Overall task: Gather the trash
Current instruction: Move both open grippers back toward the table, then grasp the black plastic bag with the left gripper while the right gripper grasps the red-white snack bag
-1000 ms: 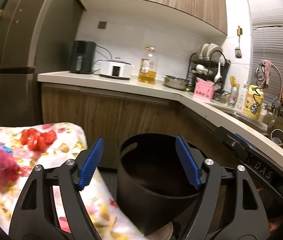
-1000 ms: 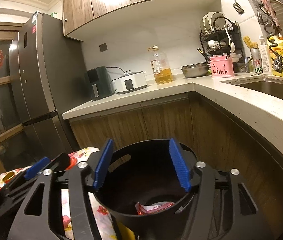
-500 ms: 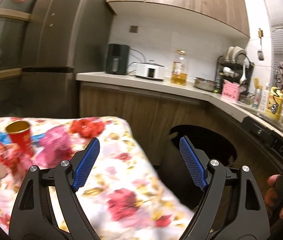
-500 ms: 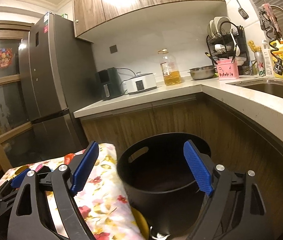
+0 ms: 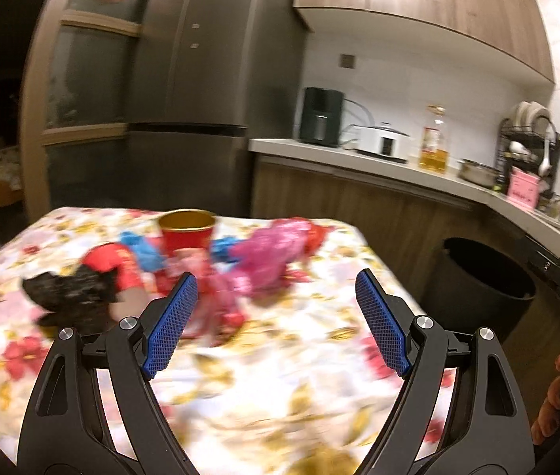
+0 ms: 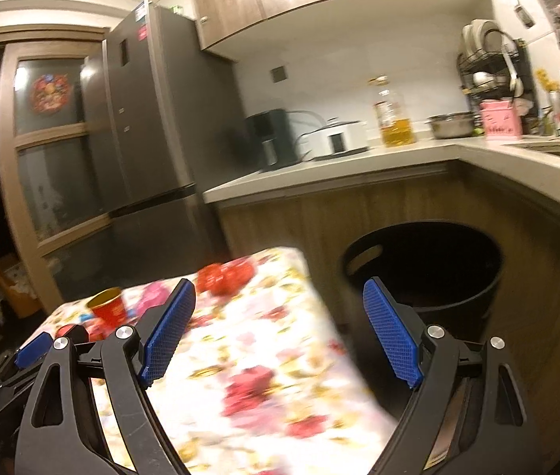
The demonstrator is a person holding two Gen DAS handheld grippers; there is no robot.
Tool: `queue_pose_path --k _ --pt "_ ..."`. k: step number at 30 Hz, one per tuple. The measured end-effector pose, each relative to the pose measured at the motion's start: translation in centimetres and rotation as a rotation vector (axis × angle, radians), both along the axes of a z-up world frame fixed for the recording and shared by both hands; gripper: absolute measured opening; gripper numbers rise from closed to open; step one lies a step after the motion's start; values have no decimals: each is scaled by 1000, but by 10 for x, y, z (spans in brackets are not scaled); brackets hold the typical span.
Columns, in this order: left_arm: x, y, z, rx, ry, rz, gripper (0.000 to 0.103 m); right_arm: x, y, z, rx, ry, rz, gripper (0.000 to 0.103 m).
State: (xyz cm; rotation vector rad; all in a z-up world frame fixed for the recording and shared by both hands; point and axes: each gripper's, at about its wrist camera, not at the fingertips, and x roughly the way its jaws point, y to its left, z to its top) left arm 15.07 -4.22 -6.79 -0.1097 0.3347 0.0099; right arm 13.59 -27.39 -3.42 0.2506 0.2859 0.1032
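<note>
A pile of trash lies on a table with a floral cloth (image 5: 264, 360): a red and gold paper cup (image 5: 187, 229), a pink crumpled bag (image 5: 270, 253), blue wrappers (image 5: 143, 249), a black crumpled piece (image 5: 72, 293) and a red wrapper (image 5: 111, 263). My left gripper (image 5: 276, 324) is open and empty above the cloth, short of the pile. My right gripper (image 6: 280, 334) is open and empty over the table's right edge. The black trash bin (image 6: 430, 273) stands on the floor right of the table; it also shows in the left wrist view (image 5: 477, 285).
A dark fridge (image 5: 200, 91) stands behind the table. A wooden counter (image 6: 359, 174) runs along the wall with an oil bottle (image 6: 392, 118), a white cooker (image 6: 339, 136), a dish rack (image 6: 489, 63) and a sink area at the right.
Both grippers have swung left, away from above the bin toward the table. The trash pile has come into the middle of the left wrist view. Both stay open and empty.
</note>
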Motion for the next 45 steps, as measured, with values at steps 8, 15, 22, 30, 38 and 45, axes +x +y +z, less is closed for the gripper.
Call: queue_pose_path --k 8,15,22,30,38,45 --pt "-13 64 -8 14 13 146 80 6 57 -9 -26 20 115 84" --pt "-14 122 -15 -8 25 261 80 15 102 -15 -75 36 188 84" --pt "-1 158 -19 -24 56 319 80 28 135 -18 -95 34 232 84" --pt "23 173 -33 -105 141 262 78 45 170 -22 -103 35 269 84" --pt "36 177 -47 -166 208 186 53 66 202 -38 -134 93 311 74" --pt "42 171 -51 -168 230 121 19 80 213 -55 -157 145 316 59"
